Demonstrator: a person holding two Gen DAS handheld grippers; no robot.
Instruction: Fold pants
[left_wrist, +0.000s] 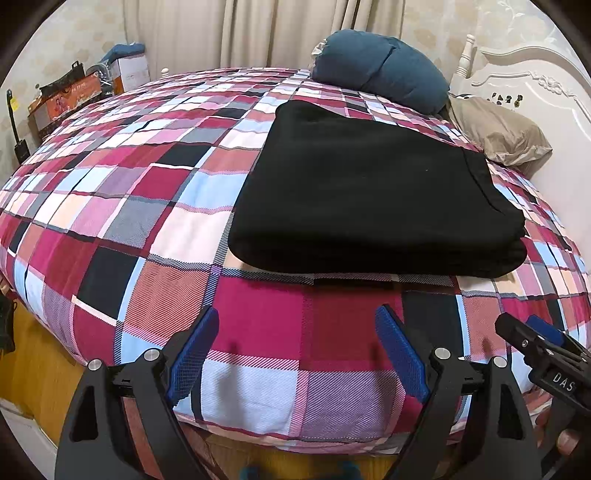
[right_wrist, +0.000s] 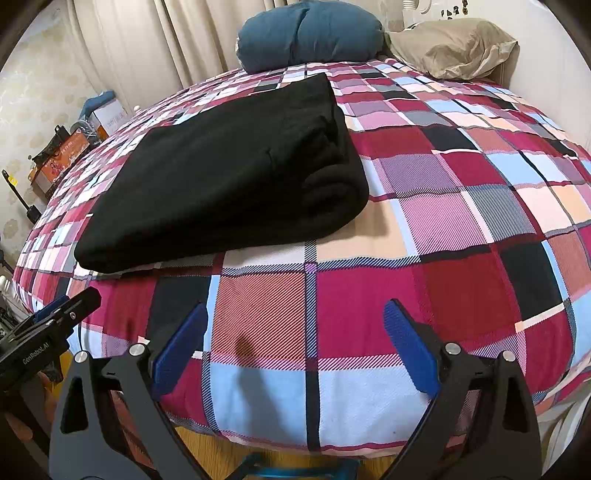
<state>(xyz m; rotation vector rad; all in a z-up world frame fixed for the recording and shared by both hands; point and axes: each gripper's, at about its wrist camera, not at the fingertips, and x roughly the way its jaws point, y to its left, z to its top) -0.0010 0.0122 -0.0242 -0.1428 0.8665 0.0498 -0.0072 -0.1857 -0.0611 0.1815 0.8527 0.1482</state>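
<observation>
Blue-padded fingers of the left gripper (left_wrist: 297, 350) sit closest, spread wide with nothing between them, hanging over the near edge of the checked bedspread (left_wrist: 147, 206). Just to its right, the tip of the right gripper (right_wrist: 295, 350) pokes into the left wrist view, and a few fingertips of the person's hand show at that lower corner. Seen from its own camera, the right gripper is likewise spread apart and empty, poised above a red and blue patch of the cover close to the bed's edge. Neither claw touches the fabric below; only their shadows fall on it.

Further in, the black pants (left_wrist: 369, 199) lie folded into a thick, tidy rectangle on top of the bedspread. They rest well apart from both grippers, a little beyond them towards the head of the bed. The stacked layers show as soft rolls along the pile's right-hand side in the right wrist view.

Behind the pants, a dark blue pillow (left_wrist: 380, 70) lies near the curtains (left_wrist: 258, 33), and a beige pillow (left_wrist: 498, 129) leans beside it against the white carved headboard (left_wrist: 535, 85). Off the far left side of the bed stand some boxes (left_wrist: 70, 99) and clutter against the wall.
</observation>
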